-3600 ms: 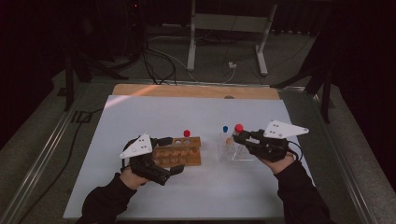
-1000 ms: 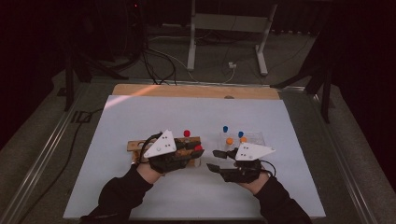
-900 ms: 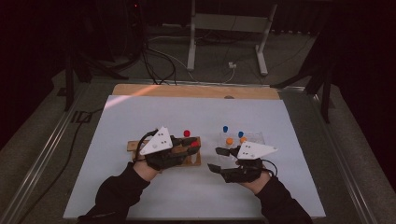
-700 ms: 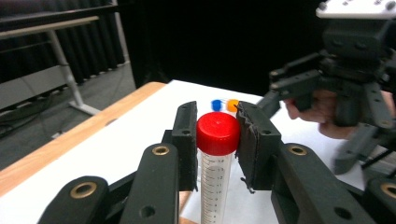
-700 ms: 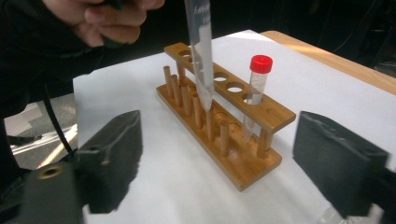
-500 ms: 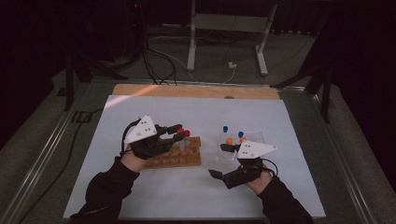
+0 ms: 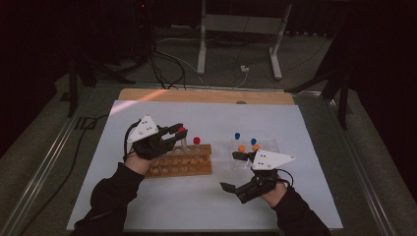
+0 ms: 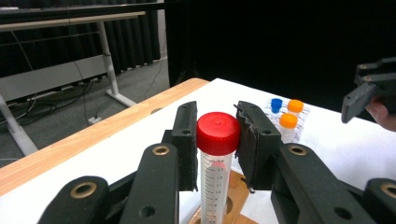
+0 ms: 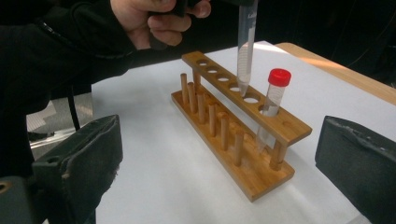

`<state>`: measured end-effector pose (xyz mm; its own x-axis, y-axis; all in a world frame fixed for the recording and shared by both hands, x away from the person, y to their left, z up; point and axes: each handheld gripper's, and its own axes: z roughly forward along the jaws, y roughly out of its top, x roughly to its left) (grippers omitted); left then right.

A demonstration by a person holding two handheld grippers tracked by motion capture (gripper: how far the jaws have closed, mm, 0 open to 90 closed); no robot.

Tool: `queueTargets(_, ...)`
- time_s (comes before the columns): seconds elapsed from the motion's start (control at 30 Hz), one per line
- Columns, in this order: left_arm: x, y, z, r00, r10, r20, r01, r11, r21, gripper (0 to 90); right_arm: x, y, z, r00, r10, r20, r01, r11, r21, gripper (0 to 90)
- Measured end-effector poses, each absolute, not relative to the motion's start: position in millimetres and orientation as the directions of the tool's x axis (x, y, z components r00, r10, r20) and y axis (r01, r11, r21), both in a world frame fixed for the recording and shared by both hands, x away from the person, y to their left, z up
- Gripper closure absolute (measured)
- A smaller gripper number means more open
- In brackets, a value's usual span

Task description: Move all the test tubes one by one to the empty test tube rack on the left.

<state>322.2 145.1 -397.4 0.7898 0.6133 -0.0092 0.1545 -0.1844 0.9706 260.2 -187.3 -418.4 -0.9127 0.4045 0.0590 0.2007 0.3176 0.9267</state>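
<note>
Two pads of the left gripper point(image 8: 217, 140) pinch a red-capped tube point(image 8: 216, 161), its tip just over a hole of the wooden rack point(image 9: 243, 126) beside another red-capped tube point(image 9: 273, 105). The right gripper point(image 7: 236, 172) has just been opening, jaws spread, nothing between. White table sheet point(image 7: 305, 132); clear rack point(image 7: 265, 145) holding blue- and orange-capped tubes; dark room behind

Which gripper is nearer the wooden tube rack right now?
Left. The left gripper hangs right over the wooden tube rack, gripping a red-capped tube. The right gripper sits open on the white mat beside the rack.
</note>
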Motion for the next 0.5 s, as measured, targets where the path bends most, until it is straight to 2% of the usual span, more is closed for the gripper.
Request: queueTargets(0.5, 334, 140, -418, 0.793, 0.607, -0.054, 0.198, -0.172, 0.965, 71.5, 261, -187, -421, -0.915, 0.397, 0.067, 0.208, 0.323, 0.923, 0.7)
